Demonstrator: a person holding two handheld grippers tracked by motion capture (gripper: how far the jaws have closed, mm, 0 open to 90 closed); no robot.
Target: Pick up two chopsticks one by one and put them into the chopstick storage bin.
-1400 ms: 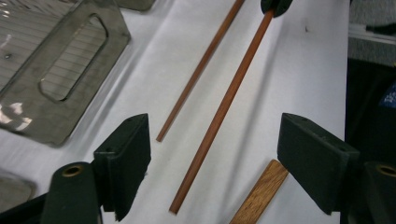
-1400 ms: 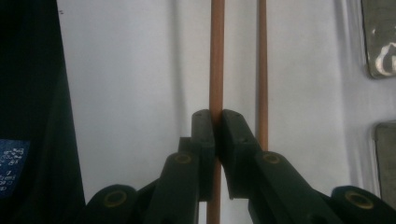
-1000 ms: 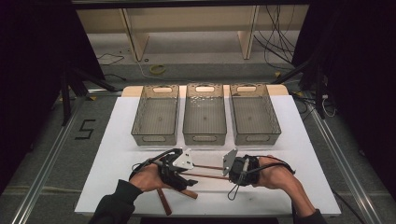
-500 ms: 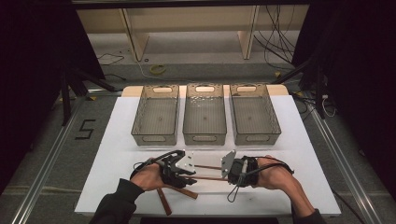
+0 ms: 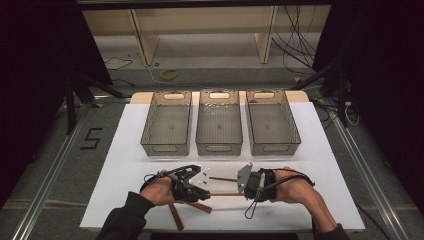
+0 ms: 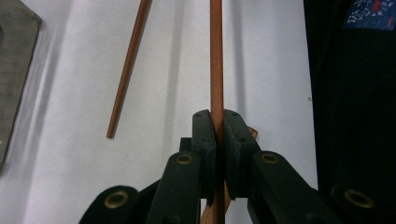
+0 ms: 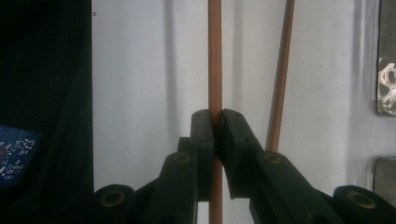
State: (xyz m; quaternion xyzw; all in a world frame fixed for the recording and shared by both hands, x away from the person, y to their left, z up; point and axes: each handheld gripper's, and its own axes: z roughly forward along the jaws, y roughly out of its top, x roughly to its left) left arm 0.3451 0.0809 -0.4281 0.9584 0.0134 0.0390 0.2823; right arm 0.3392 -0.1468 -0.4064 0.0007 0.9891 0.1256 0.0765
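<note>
A thin brown wooden stick [image 5: 225,194] runs left to right near the table's front edge, gripped at both ends. My left gripper [image 5: 206,190] [image 6: 215,114] has just been closing and is now shut on the stick [image 6: 216,56]. My right gripper [image 5: 245,190] [image 7: 215,112] faces it from the other end. Its jaws have just eased a little, but the pads still press on the stick [image 7: 215,56]. A second stick [image 5: 223,178] [image 6: 128,70] [image 7: 281,70] lies loose on the table, parallel and just beyond the held one.
Three translucent grey bins stand in a row at the back of the white table [image 5: 125,165]: left bin [image 5: 166,148], middle bin [image 5: 219,148], right bin [image 5: 274,148]. Two flat brown strips [image 5: 175,216] [image 5: 201,206] lie under my left hand.
The left gripper's jaws have narrowed onto the near stick. Both hands and both sticks stay where they were.
</note>
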